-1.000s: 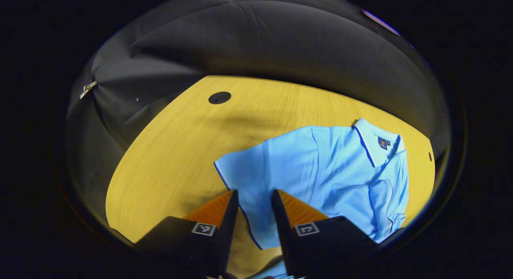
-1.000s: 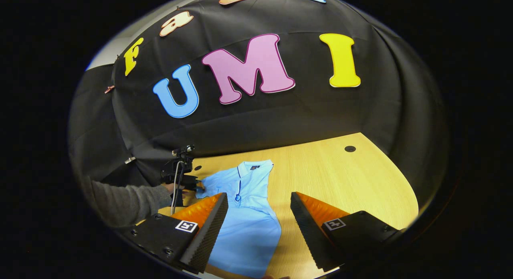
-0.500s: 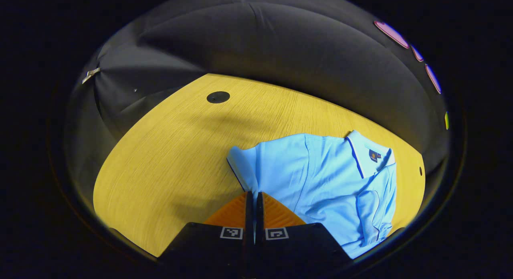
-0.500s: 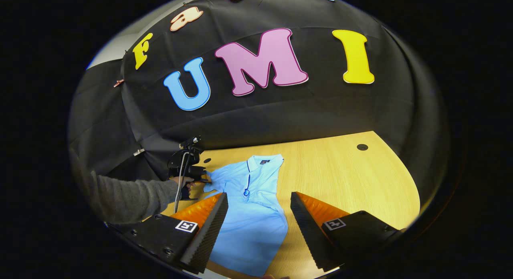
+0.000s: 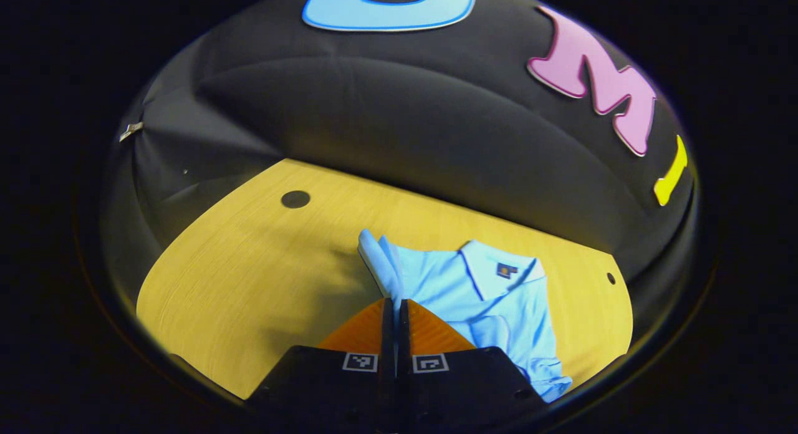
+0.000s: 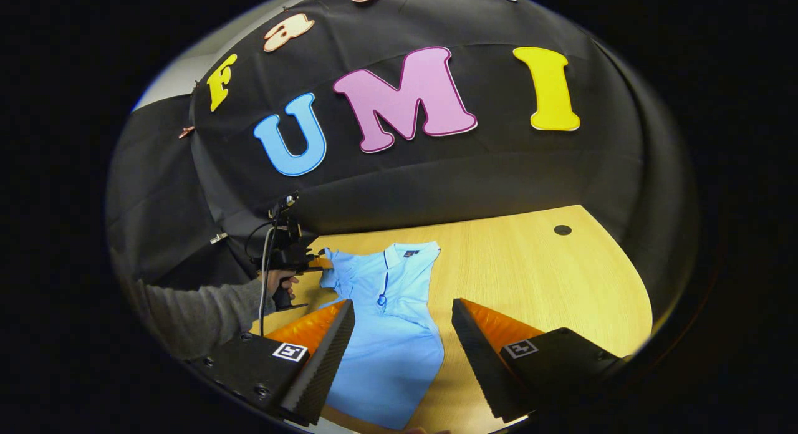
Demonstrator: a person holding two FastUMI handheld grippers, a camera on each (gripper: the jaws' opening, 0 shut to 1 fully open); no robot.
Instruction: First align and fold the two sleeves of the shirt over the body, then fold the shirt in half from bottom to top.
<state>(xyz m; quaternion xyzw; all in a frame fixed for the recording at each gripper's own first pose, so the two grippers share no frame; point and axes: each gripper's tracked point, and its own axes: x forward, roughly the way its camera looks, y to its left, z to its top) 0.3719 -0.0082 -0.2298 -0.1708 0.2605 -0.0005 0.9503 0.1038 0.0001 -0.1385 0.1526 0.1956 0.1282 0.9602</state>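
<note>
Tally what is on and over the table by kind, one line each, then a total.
Light blue shirt: 1
Grippers: 2, the left gripper and the right gripper
Wooden table: 1
Dark round holes in the tabletop: 2, one and another
Total: 6

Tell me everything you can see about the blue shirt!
The shirt is a light blue polo of soft knit cloth, with a collar, thin dark trim, a dark placket down the front and a small badge inside the neck. It lies front up on the yellow wooden table, collar toward the black wall. One sleeve is lifted off the table, pinched in the closed jaws of the left gripper. The right gripper hangs open above the body.
</note>
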